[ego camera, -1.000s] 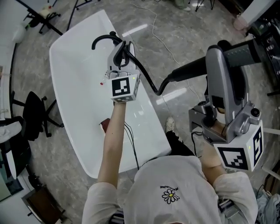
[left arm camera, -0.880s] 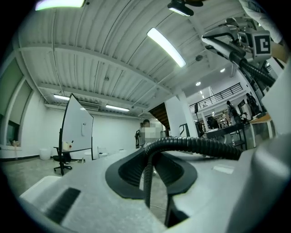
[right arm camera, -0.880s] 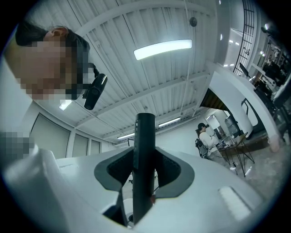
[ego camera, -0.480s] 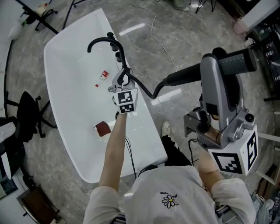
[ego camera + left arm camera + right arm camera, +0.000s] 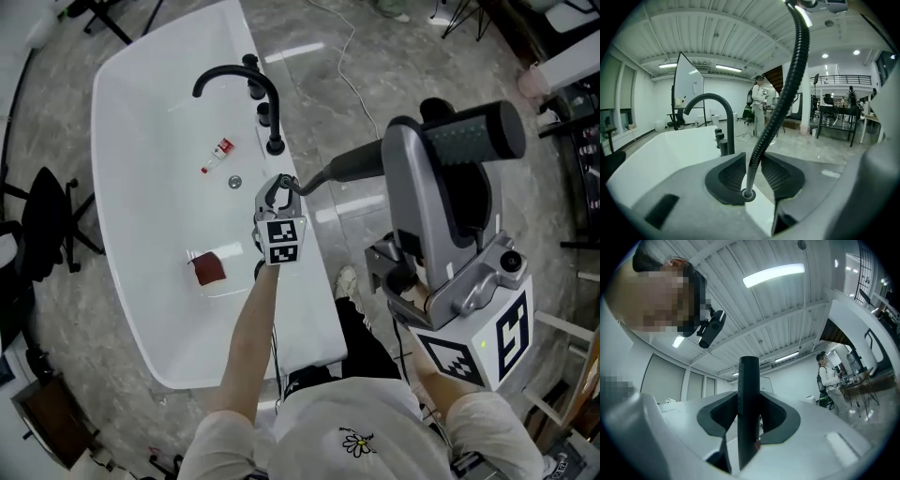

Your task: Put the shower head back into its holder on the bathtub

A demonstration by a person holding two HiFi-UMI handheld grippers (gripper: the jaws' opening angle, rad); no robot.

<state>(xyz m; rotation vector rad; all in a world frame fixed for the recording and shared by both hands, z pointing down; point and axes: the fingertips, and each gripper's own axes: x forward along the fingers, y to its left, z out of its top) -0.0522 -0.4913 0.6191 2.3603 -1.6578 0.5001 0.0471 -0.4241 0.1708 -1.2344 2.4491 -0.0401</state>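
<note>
white short-sleeved t-shirt (image 5: 394,436), daisy print (image 5: 355,441); left hand-held gripper (image 5: 278,190), right hand-held gripper (image 5: 749,416) grey; white marker cubes (image 5: 282,242), black squares

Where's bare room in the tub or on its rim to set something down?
Free: tub floor at the far end, left of the faucet and small bottle; the near end, this side of the red block; the rim beside it. Crowded: the rim stretch from the knobs to the hose, where the left gripper sits, jaws just opened around the hose.
</note>
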